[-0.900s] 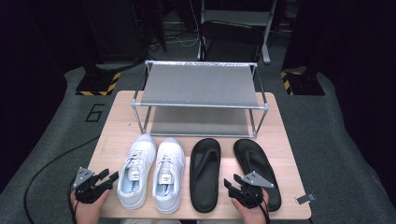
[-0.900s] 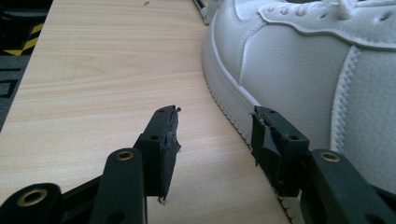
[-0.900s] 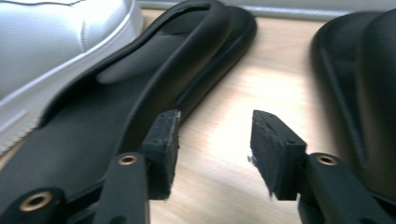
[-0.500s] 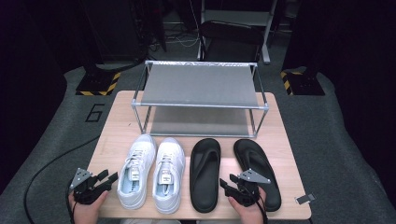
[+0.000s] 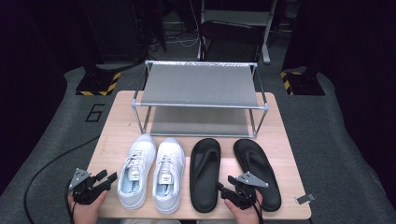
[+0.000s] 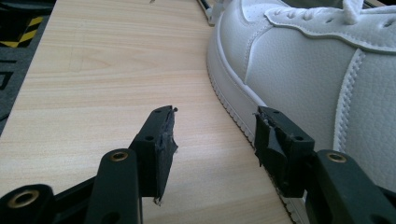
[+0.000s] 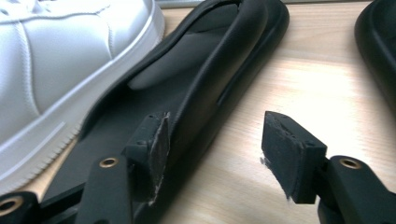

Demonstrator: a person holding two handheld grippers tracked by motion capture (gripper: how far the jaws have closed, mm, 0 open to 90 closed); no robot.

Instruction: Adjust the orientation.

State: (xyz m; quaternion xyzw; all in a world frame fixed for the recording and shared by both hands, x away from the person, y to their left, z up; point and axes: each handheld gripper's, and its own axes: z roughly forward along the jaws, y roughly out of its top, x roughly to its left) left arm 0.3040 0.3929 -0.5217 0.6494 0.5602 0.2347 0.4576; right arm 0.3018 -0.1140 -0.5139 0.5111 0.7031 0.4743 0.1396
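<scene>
A pair of white sneakers [image 5: 150, 170] and a pair of black flip-flops [image 5: 205, 172] lie side by side on the wooden table [image 5: 116, 126]. My left gripper [image 5: 106, 177] is open at the front left, just beside the left sneaker [image 6: 322, 70]; in the left gripper view the gripper [image 6: 215, 135] has its right jaw near the sole. My right gripper [image 5: 225, 183] is open at the heel end of the left flip-flop [image 7: 201, 74]. In the right gripper view this gripper [image 7: 212, 140] straddles that flip-flop's outer edge, with one jaw over the footbed and the other over bare wood.
A two-tier metal shoe rack [image 5: 201, 86] stands at the back of the table, both shelves bare. The right flip-flop [image 5: 257, 170] lies beside my right hand. A dark chair [image 5: 233, 35] stands behind the table. A cable [image 5: 51, 163] trails off left.
My right gripper has shifted left, from over the right flip-flop's heel to the left flip-flop's edge. The left gripper has barely moved.
</scene>
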